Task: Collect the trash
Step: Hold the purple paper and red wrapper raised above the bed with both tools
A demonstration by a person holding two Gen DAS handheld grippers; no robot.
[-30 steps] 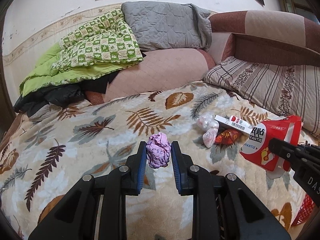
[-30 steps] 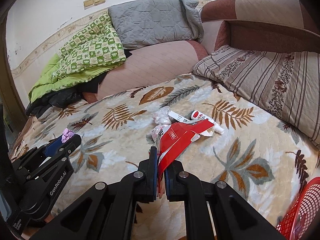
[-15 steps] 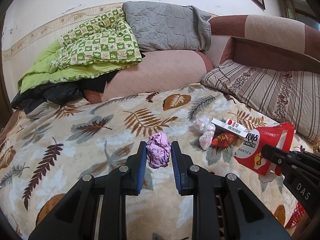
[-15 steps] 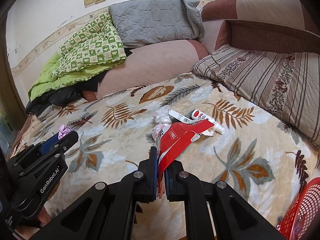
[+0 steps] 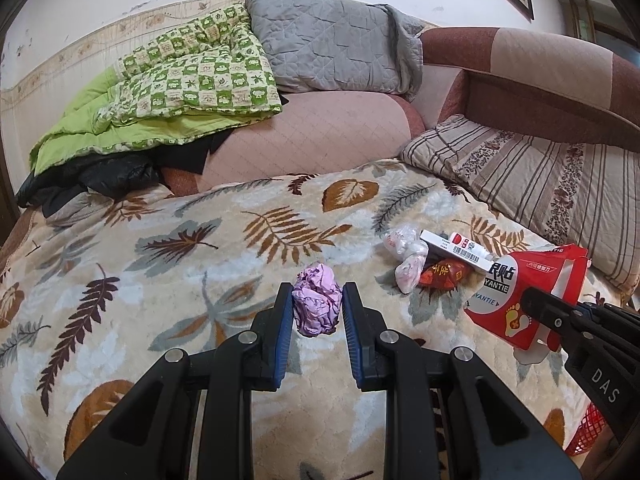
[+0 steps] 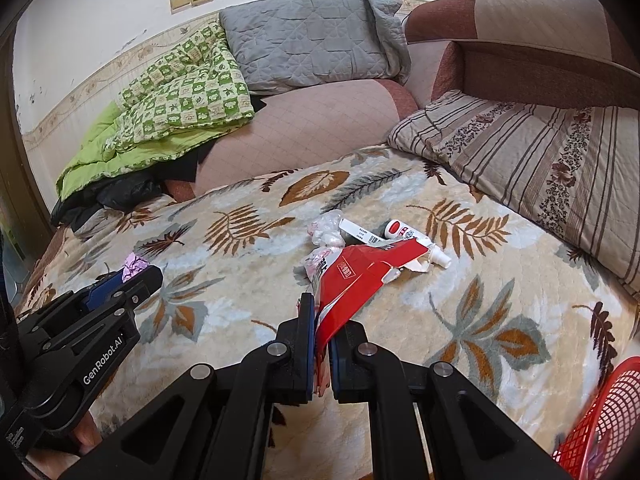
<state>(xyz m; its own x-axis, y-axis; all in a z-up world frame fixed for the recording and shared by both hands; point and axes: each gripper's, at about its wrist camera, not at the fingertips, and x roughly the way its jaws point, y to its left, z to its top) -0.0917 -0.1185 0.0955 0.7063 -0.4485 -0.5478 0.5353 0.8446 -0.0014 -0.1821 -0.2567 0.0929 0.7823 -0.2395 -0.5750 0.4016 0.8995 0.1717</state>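
Note:
My left gripper (image 5: 316, 312) is shut on a crumpled purple paper ball (image 5: 317, 309), held above the leaf-patterned blanket (image 5: 160, 280). That ball (image 6: 134, 265) also peeks from the left gripper at the left of the right wrist view. My right gripper (image 6: 321, 320) is shut on a torn red box (image 6: 356, 276), which shows at the right in the left wrist view as the red box (image 5: 516, 292). More trash lies on the blanket: white wrappers (image 5: 404, 252), a red candy wrapper (image 5: 442, 274), a white carton (image 6: 360, 233) and a small white tube (image 6: 412, 240).
A red mesh basket (image 6: 600, 428) stands at the lower right, past the bed's edge. Striped pillow (image 6: 540, 152) on the right, green quilt (image 5: 180, 80), grey pillow (image 5: 328, 44) and dark clothes (image 5: 92, 184) at the bed's back.
Both grippers have pulled back slightly from the bed while keeping their grip; the trash pile looks a little farther off. Nothing taken or let go.

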